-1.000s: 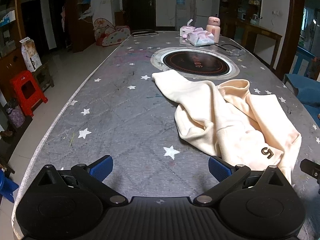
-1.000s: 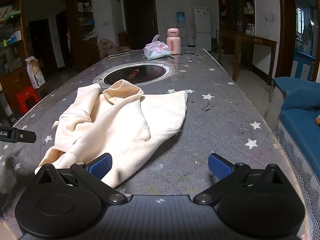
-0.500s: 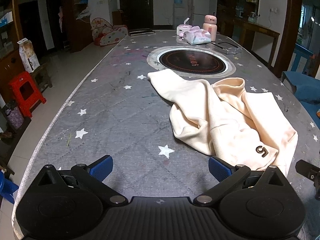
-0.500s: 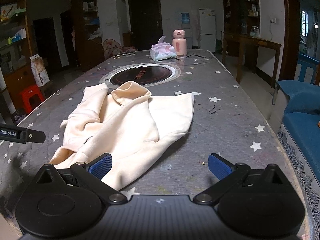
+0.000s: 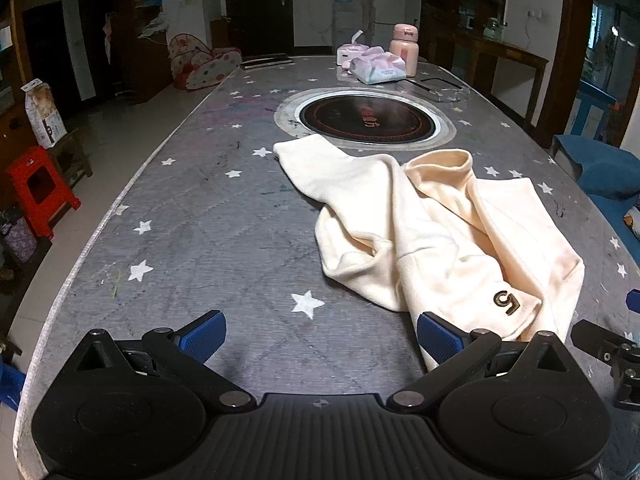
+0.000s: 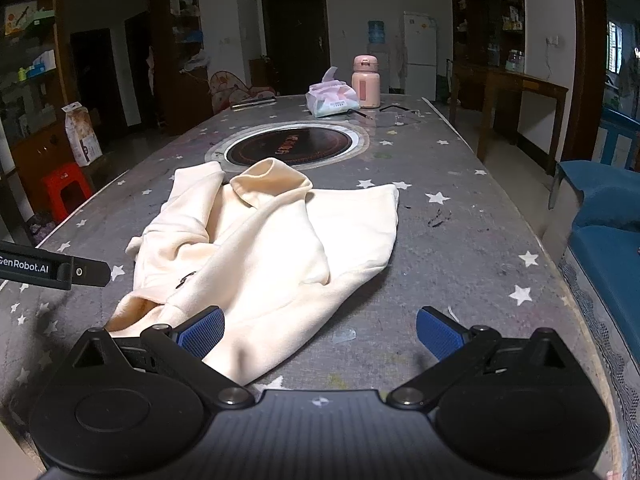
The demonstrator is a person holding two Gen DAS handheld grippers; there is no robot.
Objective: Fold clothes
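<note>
Both pairs of blue-padded fingers stood spread wide and gripped nothing: the left gripper [image 5: 320, 334] hung over bare tabletop [image 5: 200, 216] with its right finger at the near hem of the cream sweatshirt [image 5: 440, 232], and the right gripper [image 6: 318, 330] hung with its left finger over that same near hem, its right finger over bare surface. Compared with a second earlier, both cameras had drawn back and risen a little, so more of the garment and the induction hob [image 5: 366, 120] beyond it came into view; the sweatshirt itself had not shifted. That reads as a step back to size up the crumpled garment, so the folding had probably not begun and flattening seemed the first need. The sweatshirt lay rumpled at mid-table, one sleeve reaching toward the hob ring, the collar standing up, the body bunched in thick folds. To the left, a broad stretch of star-printed tabletop lay open up to the left edge, good room for spreading. On the right, the tabletop's edge ran near a blue sofa [image 6: 604, 240]. A tissue pack [image 6: 332, 100] and pink bottle [image 6: 366, 82] stood well apart at the far end.
</note>
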